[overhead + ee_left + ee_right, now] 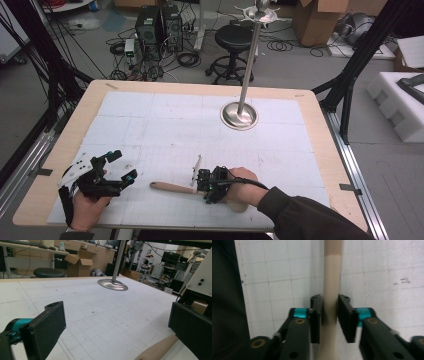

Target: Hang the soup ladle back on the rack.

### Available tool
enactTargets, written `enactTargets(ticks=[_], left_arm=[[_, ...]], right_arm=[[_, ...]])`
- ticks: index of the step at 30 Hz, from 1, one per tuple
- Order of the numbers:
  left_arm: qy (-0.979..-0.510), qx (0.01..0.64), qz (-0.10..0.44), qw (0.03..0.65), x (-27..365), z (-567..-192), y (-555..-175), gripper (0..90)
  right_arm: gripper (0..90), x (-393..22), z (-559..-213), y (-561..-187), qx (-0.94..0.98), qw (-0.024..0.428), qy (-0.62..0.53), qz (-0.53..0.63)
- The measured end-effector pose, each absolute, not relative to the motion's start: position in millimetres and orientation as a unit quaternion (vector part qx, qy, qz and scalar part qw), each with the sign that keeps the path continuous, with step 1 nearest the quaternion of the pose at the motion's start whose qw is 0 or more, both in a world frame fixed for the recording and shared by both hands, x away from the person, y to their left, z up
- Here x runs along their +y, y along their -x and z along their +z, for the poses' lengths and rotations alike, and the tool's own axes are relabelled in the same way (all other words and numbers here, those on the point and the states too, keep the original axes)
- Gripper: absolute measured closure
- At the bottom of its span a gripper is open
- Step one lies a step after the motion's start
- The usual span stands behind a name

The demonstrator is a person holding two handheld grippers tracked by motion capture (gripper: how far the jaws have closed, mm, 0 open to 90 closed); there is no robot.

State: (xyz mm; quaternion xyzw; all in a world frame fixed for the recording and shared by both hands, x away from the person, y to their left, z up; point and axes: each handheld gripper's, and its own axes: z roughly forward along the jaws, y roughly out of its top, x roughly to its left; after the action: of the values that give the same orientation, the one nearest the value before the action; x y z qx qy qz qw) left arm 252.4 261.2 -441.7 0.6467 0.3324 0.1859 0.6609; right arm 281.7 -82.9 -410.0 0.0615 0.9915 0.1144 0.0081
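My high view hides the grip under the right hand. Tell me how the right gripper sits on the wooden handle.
Observer: The right gripper has one jaw on each side of the wooden handle, pads against it.
Operator: Now report the left gripper.
Observer: The left gripper is open with bare mat between its jaws. The handle's end lies beside the jaw at the right of its view.

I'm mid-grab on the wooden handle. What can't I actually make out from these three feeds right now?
- Working end of the wooden utensil: in the high view the right gripper and hand cover it; the right gripper view cuts it off at the bottom edge.
- Pad contact on the handle: blurred in the right gripper view, so firmness is unclear.
- Top of the metal stand: cut off by the left gripper view's upper edge.
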Motion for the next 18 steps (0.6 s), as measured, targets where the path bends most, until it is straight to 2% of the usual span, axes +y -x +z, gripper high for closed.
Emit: enactTargets(ticks=[18], left_arm=[[-0.646,0.334,0.189,0.660,261.8,-441.5,-252.3,1.8]], right_arm=[[78.2,-90.4,-408.9,-283.1,0.988,0.004,-0.071,0.136]])
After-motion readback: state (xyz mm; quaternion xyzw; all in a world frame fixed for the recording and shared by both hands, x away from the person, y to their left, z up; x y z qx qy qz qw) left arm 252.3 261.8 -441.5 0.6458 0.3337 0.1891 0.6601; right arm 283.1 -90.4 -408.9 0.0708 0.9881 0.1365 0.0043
